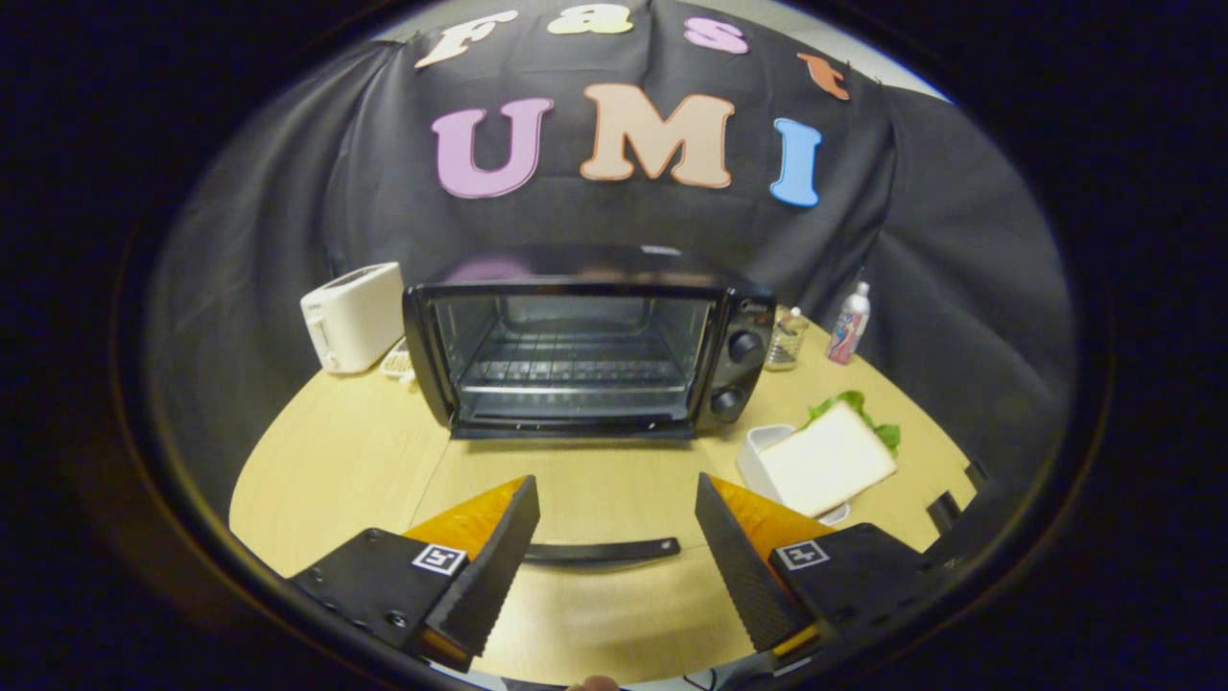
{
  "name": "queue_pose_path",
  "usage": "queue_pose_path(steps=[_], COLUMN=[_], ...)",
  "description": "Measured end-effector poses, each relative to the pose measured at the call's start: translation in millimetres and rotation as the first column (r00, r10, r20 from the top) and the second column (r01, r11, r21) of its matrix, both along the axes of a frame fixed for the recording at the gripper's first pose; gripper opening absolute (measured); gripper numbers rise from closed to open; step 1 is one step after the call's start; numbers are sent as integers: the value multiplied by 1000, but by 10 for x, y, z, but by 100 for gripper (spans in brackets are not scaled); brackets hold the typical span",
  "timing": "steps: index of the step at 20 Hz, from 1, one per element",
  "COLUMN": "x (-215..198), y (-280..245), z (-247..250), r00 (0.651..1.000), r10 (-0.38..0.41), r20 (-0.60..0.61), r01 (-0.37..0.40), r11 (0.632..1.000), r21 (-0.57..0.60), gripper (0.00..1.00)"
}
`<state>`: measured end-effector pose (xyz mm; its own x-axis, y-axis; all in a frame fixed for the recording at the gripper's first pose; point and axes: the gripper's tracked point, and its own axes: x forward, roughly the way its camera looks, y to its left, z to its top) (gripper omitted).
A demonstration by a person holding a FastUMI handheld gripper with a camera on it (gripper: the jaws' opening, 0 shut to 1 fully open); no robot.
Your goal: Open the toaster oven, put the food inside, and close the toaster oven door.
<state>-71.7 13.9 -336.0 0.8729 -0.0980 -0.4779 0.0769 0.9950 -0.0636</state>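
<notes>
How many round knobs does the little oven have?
2. Both sit on the right side of the oven, beyond the open gripper: the upper knob and the lower knob beneath it.

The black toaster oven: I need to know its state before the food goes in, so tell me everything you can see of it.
The black toaster oven stands upright on the light wooden table, beyond the open gripper, whose fingers touch nothing. Its door is down, lying flat toward the gripper with its dark curved handle between the fingers. Inside, a wire rack sits bare. Two round black knobs sit one above the other beside the opening.
</notes>
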Motion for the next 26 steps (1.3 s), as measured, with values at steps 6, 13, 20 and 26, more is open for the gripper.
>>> queue_pose_path(steps=[6,13,20,26], x=[364,498,239,270], y=[-559,-1392,-2229,-2413], z=[416,397,-106,-585], r00=[987,955,900,886], r10=[-122,-276,-436,-460], r20=[106,107,7,-58], r01=[123,279,436,457], r11=[992,960,900,844], r21=[3,-13,9,281], gripper=[100,100,100,99])
